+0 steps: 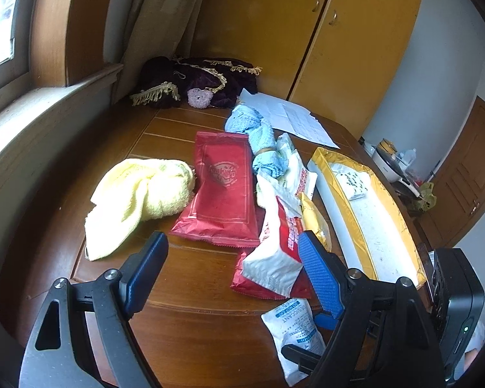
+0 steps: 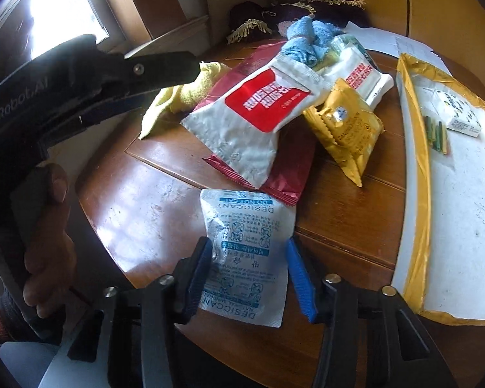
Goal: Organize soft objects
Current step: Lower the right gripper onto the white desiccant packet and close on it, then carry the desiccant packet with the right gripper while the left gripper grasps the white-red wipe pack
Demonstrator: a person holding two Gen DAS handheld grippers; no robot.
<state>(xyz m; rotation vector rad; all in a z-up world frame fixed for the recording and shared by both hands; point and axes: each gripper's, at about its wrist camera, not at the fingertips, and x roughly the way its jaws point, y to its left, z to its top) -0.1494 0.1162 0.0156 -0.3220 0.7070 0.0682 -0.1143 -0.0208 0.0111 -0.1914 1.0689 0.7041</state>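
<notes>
A white desiccant pack (image 2: 245, 252) lies flat at the near edge of the wooden table (image 2: 145, 207). My right gripper (image 2: 248, 245) is open, one blue pad on each side of the pack. My left gripper (image 1: 232, 242) hangs open above the table with nothing in it. Just ahead of it lie a crumpled yellow towel (image 1: 145, 190), a red packet (image 1: 223, 190) and a white-and-red pouch (image 1: 274, 258). A rolled blue towel (image 1: 262, 139) and a gold sachet (image 2: 346, 129) lie in the same heap.
A white tray with a gold rim (image 2: 462, 226) at the right holds a small white packet (image 2: 462, 119) and green sticks (image 2: 436, 135). A dark fringed cloth (image 1: 203, 77) and a paper sheet (image 1: 291, 113) lie at the back. A hand (image 2: 48, 226) grips the left tool.
</notes>
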